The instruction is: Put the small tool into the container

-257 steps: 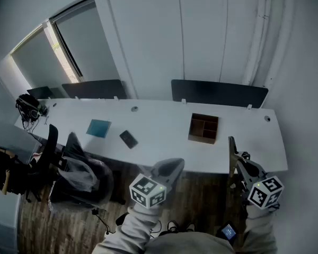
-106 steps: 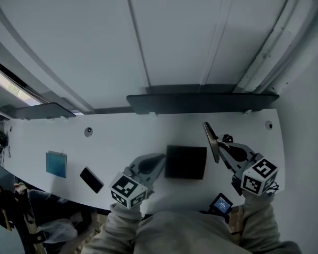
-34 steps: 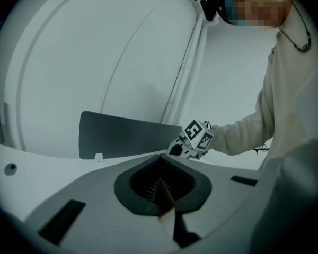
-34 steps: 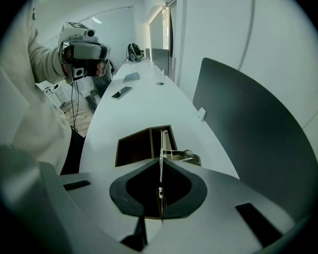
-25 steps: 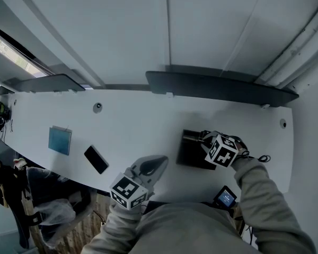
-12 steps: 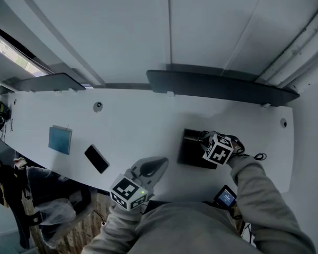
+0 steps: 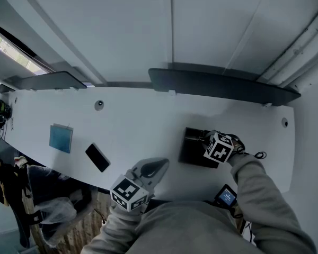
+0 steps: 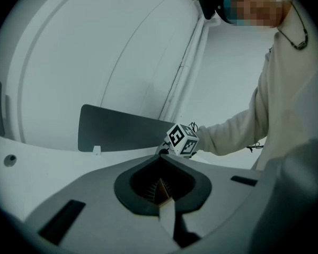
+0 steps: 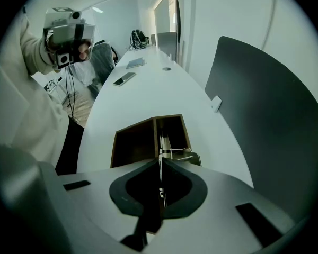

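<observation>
Though the left gripper (image 7: 160,166) hangs shut and empty by the table (image 7: 138,126) edge, the right gripper (image 9: 159,152) points steeply down at the container (image 9: 133,125), jaws clamped on the tool (image 9: 179,154), whose thin length runs sideways from the tips over the right-hand compartment.

Container (image 9: 131,126) matt brown wood; table (image 9: 148,89) smooth, white.

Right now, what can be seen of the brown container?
The container is an open-topped brown box, wood by its look, split by a divider into compartments. It sits flat on the white desk. The right gripper, jaws shut, points down into it; a thin metal piece shows at its tips.
</observation>
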A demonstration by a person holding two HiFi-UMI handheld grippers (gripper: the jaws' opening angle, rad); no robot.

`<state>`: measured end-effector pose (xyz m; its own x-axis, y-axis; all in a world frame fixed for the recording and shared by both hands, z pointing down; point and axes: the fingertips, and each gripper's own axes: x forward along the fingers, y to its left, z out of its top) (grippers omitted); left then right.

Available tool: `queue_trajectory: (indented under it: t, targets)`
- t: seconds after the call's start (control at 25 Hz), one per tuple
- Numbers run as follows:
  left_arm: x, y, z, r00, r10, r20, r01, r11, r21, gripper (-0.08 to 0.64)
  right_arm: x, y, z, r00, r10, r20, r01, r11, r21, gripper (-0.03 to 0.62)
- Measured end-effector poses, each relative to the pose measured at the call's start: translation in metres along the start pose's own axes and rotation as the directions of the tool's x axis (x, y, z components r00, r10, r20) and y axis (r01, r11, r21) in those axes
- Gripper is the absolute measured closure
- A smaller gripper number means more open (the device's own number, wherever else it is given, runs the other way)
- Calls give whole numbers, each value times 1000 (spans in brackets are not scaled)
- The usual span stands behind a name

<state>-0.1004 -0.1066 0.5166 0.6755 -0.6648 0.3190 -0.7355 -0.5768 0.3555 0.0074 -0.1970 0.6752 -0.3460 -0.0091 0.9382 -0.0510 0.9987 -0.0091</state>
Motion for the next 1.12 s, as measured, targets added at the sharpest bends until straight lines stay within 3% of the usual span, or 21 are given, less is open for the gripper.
queue_trajectory:
  t: [0.4, 0.6, 0.76, 0.96, 1.12]
  targets:
    - [2, -4, -4, 1000, 2, -5, -2, 1000, -2, 558, 0, -1, 0, 1000, -6, 14, 6, 1000, 18, 569]
    - [3, -7, -4, 1000, 6, -3, -6, 1000, -3, 558, 2, -5, -1, 998, 9, 68, -18, 990, 139, 568]
    - [7, -14, -8, 1000, 0, -11, 0, 1000, -5, 558, 1, -6, -5, 996, -2, 91, -14, 984, 177, 563]
    - [7, -21, -6, 1000, -25, -11, 25, 999, -22, 558, -4, -5, -2, 987, 25, 157, -70, 957, 283, 463]
    - [5, -25, -5, 999, -31, -10, 31, 999, -17, 558, -10, -11, 2, 984, -2, 176, -53, 951, 305, 408]
